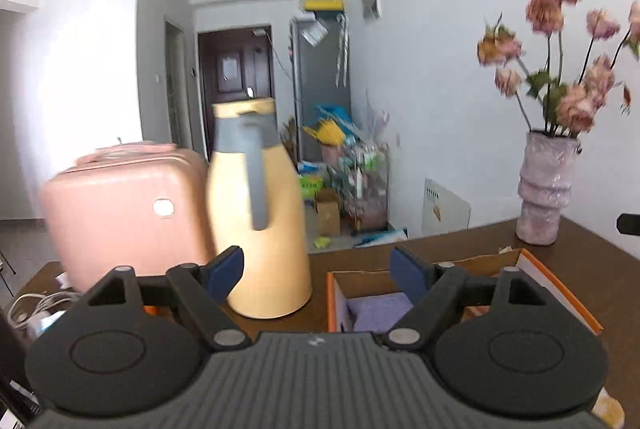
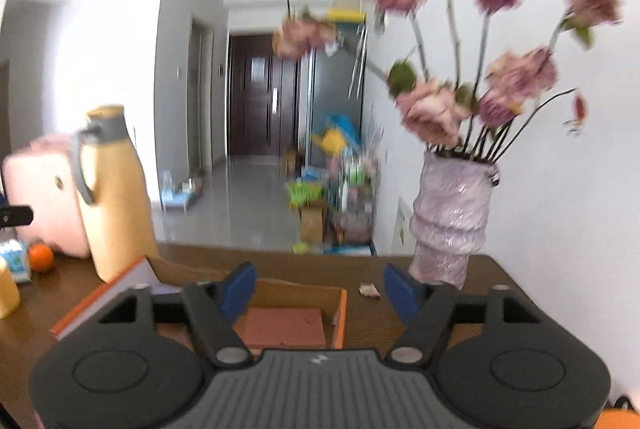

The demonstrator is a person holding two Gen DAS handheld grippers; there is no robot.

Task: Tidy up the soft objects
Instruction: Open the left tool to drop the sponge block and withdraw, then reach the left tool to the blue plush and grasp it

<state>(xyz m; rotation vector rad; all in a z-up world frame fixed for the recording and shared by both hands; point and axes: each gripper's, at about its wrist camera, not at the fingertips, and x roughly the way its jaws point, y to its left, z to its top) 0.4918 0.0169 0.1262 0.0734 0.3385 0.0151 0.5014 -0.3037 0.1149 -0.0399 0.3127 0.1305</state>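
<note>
Orange-edged cardboard forms the box (image 1: pixel 560 289) on the brown wooden table (image 1: pixel 580 261), and two soft pads are seen inside it: a purple one (image 1: pixel 376 313) at one end and a pink one (image 2: pixel 284 327) at the other. The left gripper (image 1: pixel 318 271) is held above the box with jaws wide apart and nothing between them. The right gripper (image 2: pixel 320 291) is likewise spread and empty. A yellow jug (image 1: pixel 260 213) is stood beside the box, a flower vase (image 2: pixel 452 225) behind it

Box (image 1: pixel 560 271) on table (image 1: pixel 460 241) between jug (image 1: pixel 260 213) (left) and vase (image 1: pixel 546 189)
</note>
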